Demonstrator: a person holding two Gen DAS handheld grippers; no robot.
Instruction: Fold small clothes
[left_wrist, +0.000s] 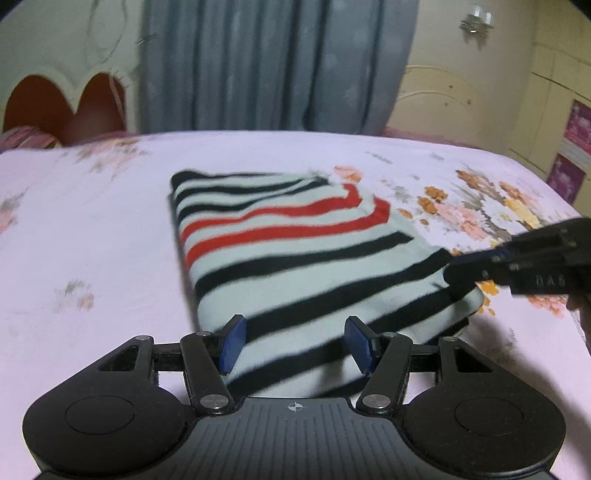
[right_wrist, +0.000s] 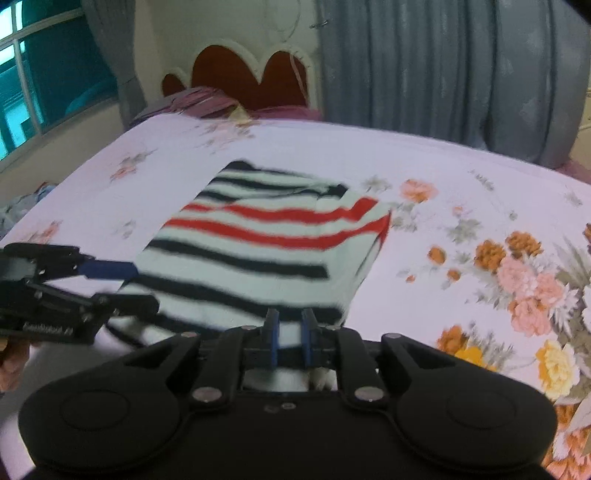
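Observation:
A folded white garment with black and red stripes (left_wrist: 295, 251) lies on the floral bed sheet (left_wrist: 92, 221); it also shows in the right wrist view (right_wrist: 258, 243). My left gripper (left_wrist: 295, 343) is open, its blue pads on either side of the garment's near edge; it also appears at the left of the right wrist view (right_wrist: 125, 288). My right gripper (right_wrist: 290, 338) is nearly shut on the garment's near edge, with white cloth between its pads. In the left wrist view it reaches in from the right (left_wrist: 458, 269) at the garment's right corner.
The bed's headboard (right_wrist: 240, 74) with pink bedding stands at the far end. Grey curtains (left_wrist: 277, 62) hang behind the bed. A window (right_wrist: 37, 74) is at the far left. A cream wardrobe (left_wrist: 517, 92) stands to the right.

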